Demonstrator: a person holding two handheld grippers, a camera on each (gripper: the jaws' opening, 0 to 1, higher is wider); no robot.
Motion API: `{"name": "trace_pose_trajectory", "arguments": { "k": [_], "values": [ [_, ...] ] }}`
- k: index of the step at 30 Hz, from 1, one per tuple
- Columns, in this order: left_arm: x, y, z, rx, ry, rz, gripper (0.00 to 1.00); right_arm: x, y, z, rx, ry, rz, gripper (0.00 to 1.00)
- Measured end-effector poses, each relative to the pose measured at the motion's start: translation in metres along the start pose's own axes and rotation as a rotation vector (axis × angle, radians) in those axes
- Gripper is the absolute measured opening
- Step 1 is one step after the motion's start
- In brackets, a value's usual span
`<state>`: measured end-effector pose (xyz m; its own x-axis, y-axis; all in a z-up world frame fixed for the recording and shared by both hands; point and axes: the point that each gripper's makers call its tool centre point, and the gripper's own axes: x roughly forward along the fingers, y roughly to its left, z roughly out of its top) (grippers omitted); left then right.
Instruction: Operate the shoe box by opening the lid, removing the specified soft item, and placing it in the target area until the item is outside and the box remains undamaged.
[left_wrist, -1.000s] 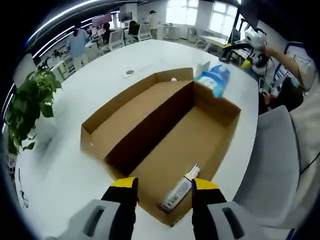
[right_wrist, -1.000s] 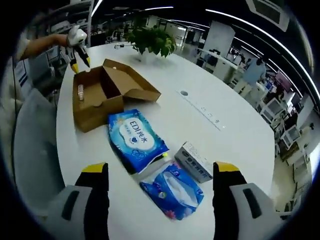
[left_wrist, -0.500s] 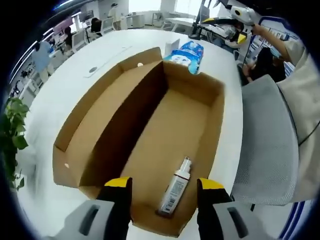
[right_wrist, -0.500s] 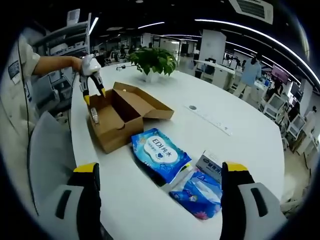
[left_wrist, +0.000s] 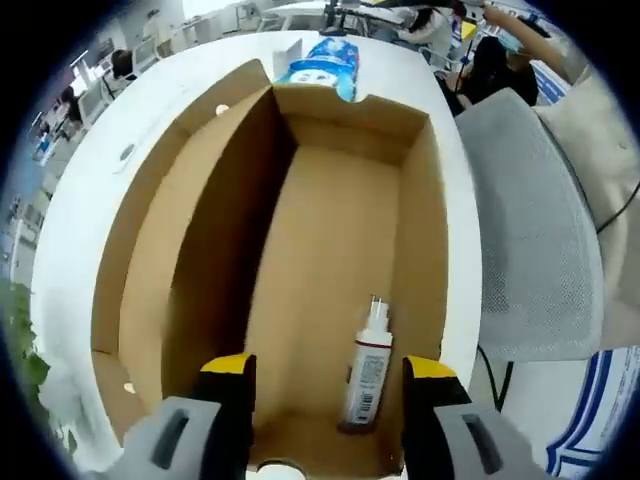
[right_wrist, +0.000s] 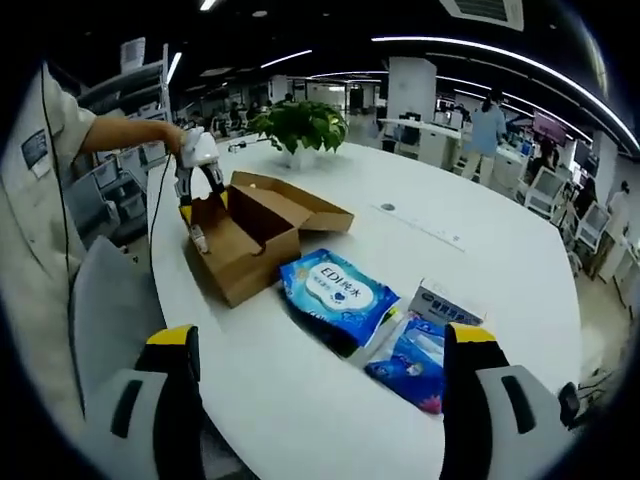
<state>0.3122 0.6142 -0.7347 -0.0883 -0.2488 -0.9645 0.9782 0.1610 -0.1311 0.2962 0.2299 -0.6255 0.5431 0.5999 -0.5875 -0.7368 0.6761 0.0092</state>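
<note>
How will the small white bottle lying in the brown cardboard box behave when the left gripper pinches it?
The small white bottle looks rigid, so probably no flop. It lies on its side and seems round, so it may roll on the brown cardboard box floor. The left gripper is open astride it; its smooth labelled surface could slip.

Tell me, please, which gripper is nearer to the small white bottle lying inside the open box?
Left. The left gripper hangs right over the white bottle in the box, jaws open on either side of it. The right gripper is far off, near the blue packs.
</note>
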Motion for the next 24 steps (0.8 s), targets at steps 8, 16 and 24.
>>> {"name": "trace_pose_trajectory", "arguments": {
  "k": [8,16,24],
  "values": [
    [0.015,-0.004,-0.012,0.096,0.11,-0.058,0.57,-0.001,0.0,-0.002,0.021,-0.006,-0.016,0.96],
    [0.027,-0.005,-0.015,0.118,0.125,-0.058,0.52,-0.001,-0.001,-0.007,0.034,-0.005,-0.024,0.96],
    [0.036,-0.004,-0.02,0.114,0.118,-0.041,0.49,-0.001,0.0,-0.006,0.039,-0.015,-0.029,0.96]
  ]
}}
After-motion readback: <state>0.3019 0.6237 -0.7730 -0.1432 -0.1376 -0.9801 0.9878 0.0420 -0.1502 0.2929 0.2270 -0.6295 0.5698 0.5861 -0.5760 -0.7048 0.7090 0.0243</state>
